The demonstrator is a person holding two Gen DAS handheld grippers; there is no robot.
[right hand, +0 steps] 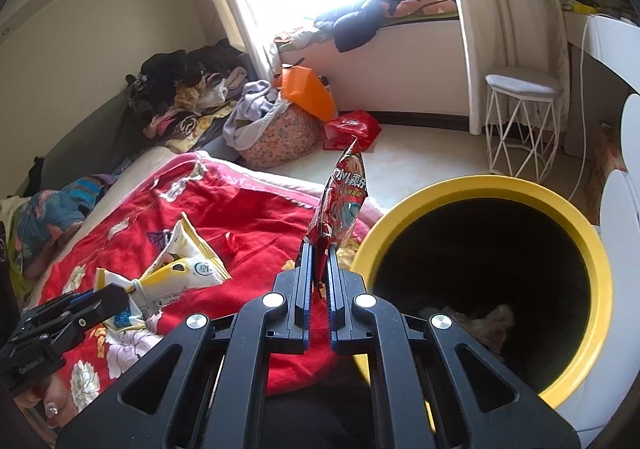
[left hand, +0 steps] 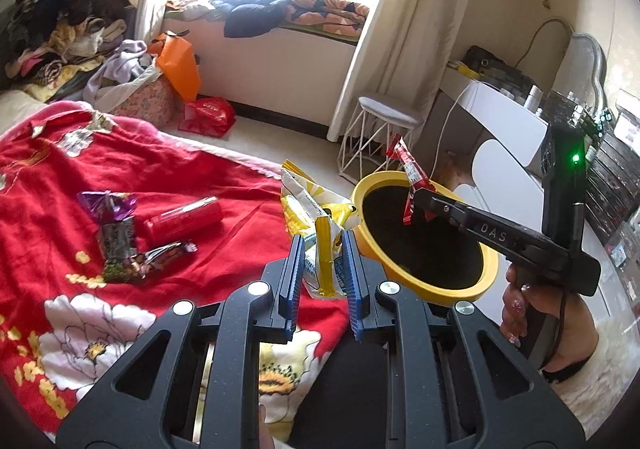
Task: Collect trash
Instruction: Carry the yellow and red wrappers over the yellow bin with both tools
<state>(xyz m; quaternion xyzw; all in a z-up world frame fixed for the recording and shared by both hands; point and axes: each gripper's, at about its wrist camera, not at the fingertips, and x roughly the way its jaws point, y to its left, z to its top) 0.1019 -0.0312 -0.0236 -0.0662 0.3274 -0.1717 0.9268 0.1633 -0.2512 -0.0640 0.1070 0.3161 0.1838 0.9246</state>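
Note:
My left gripper (left hand: 322,249) is shut on a yellow and white snack bag (left hand: 310,205), held above the edge of the red floral blanket (left hand: 120,153); the bag also shows in the right wrist view (right hand: 180,269). My right gripper (right hand: 319,251) is shut on a red snack wrapper (right hand: 344,197), upright just left of the yellow bin (right hand: 560,197). In the left wrist view the right gripper (left hand: 420,201) holds the red wrapper (left hand: 412,173) over the bin's rim (left hand: 492,269). A purple wrapper (left hand: 106,205), a red tube (left hand: 184,219) and a dark wrapper (left hand: 148,263) lie on the blanket.
The bin holds crumpled pale trash (right hand: 480,325) at its bottom. A white wire stool (right hand: 520,129) stands by the curtain. A floral bag with an orange bag (right hand: 308,93) and a red plastic bag (right hand: 352,129) sit on the floor. Clothes (left hand: 60,25) are piled at far left.

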